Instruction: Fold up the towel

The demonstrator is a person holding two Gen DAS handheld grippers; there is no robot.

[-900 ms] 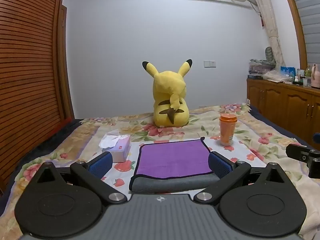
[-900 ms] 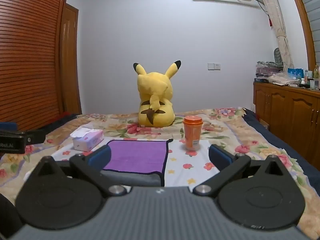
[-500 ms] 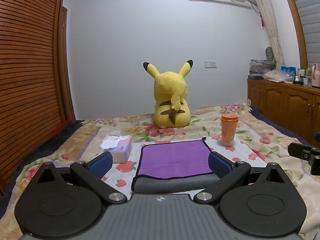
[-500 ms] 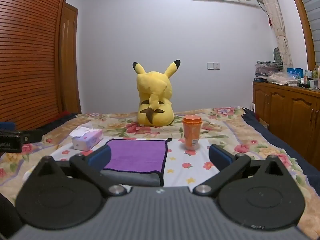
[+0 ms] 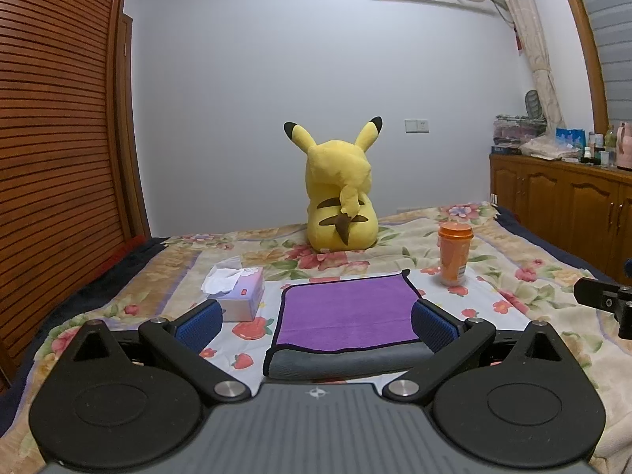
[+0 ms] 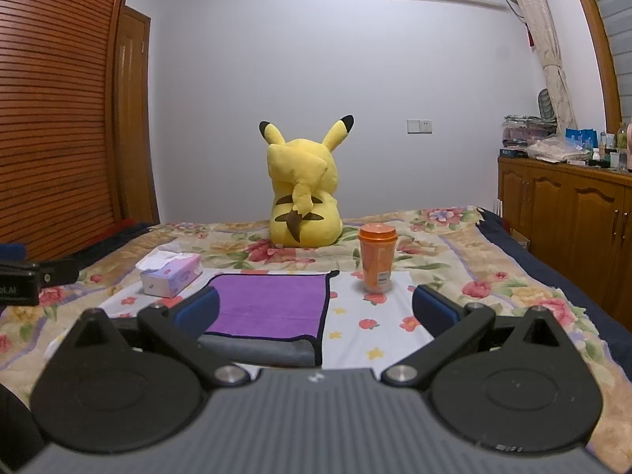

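Note:
A purple towel [image 5: 347, 312] with a dark border and grey underside lies folded flat on the floral bedspread, its grey fold edge nearest me. It also shows in the right wrist view [image 6: 268, 306], left of centre. My left gripper [image 5: 316, 326] is open and empty, held just short of the towel's near edge, fingers spread wider than the towel. My right gripper [image 6: 316, 312] is open and empty, offset to the towel's right side. Each gripper shows at the edge of the other's view: the right one [image 5: 604, 304], the left one [image 6: 23, 280].
A yellow Pikachu plush [image 5: 339, 201] sits at the back of the bed. An orange cup [image 5: 454, 252] stands right of the towel, a tissue box [image 5: 237, 290] left of it. A wooden cabinet [image 5: 565, 213] lines the right wall, a slatted wardrobe [image 5: 59, 158] the left.
Both grippers have risen slightly, so the scene sits a little lower in view. The towel has not moved and both grippers stay open.

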